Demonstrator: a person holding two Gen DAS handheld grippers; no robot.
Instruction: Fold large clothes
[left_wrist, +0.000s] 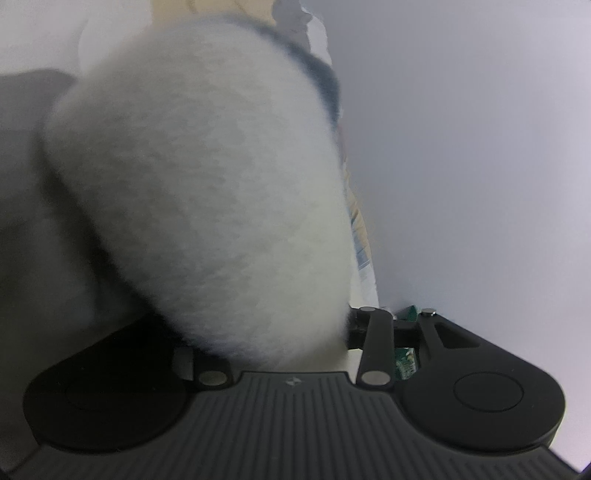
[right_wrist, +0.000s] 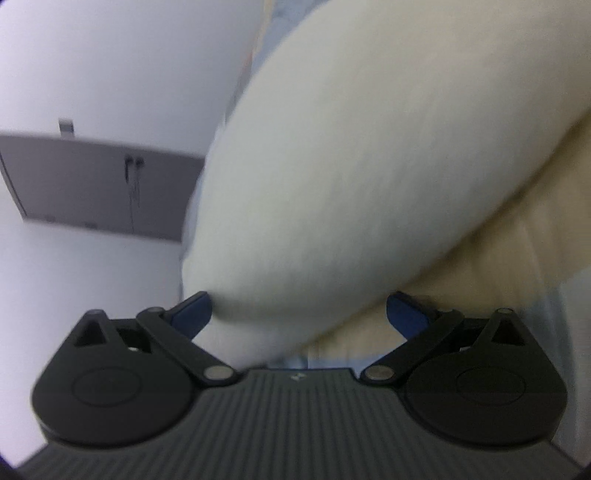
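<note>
fluffy white garment (left_wrist: 207, 192) bunched between left gripper (left_wrist: 295, 332) jaws, grip unclear; right gripper (right_wrist: 299, 314) jaws wide, not pressing; folding looks unfinished.

White fleece garment (left_wrist: 207, 192) hides the left gripper's fingertips

Your left claw (left_wrist: 295, 325) is matt black plastic with a ribbed top and dull metal pivot pins. The garment (left_wrist: 207, 184) against it is white, fuzzy, fleece-like cloth. Your right claw (right_wrist: 299, 314) has the same matt ribbed plastic, with smooth blue fingers (right_wrist: 194, 314). The wall (right_wrist: 110, 66) looks smooth and matt.
</note>
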